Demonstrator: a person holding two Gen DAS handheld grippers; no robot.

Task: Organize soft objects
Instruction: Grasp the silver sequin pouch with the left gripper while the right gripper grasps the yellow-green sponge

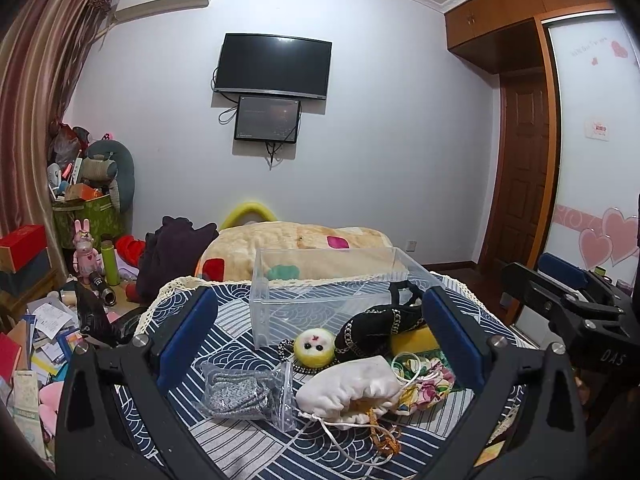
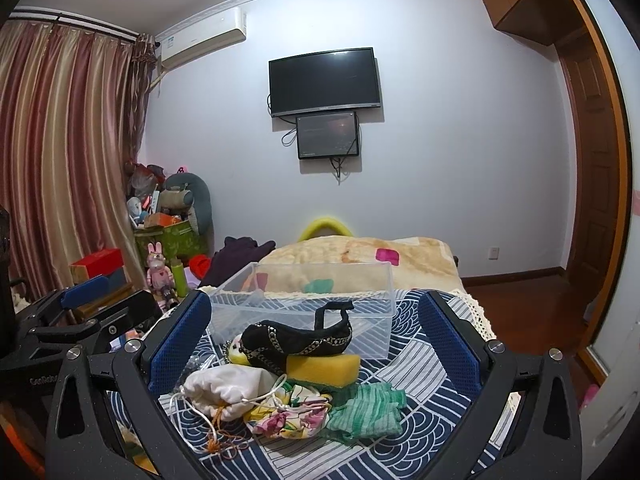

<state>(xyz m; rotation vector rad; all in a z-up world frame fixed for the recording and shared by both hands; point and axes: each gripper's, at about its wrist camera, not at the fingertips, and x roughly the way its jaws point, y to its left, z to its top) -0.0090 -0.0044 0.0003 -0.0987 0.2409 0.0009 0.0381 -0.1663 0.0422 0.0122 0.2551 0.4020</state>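
A heap of soft things lies on the wave-patterned tablecloth (image 1: 240, 320). It holds a black chain-trimmed pouch (image 1: 380, 328) resting on a yellow sponge (image 2: 324, 368), a yellow-green plush ball (image 1: 315, 347), a white drawstring pouch (image 1: 352, 392), a floral cloth (image 2: 292, 416), a green cloth (image 2: 366, 404) and a zip bag of grey glittery material (image 1: 244, 392). Behind the heap stands an empty clear plastic bin (image 2: 316, 300). My left gripper (image 1: 320, 296) hovers open before the heap, holding nothing. My right gripper (image 2: 314, 300) is open too, beside it on the right.
A bed with a beige blanket (image 1: 304, 248) and dark clothes (image 1: 172, 256) lies behind the table. Boxes, papers and toys (image 1: 84, 256) crowd the floor on the left. A wardrobe and door (image 1: 524, 160) stand on the right, and the table's lace edge (image 2: 476, 308) drops off there.
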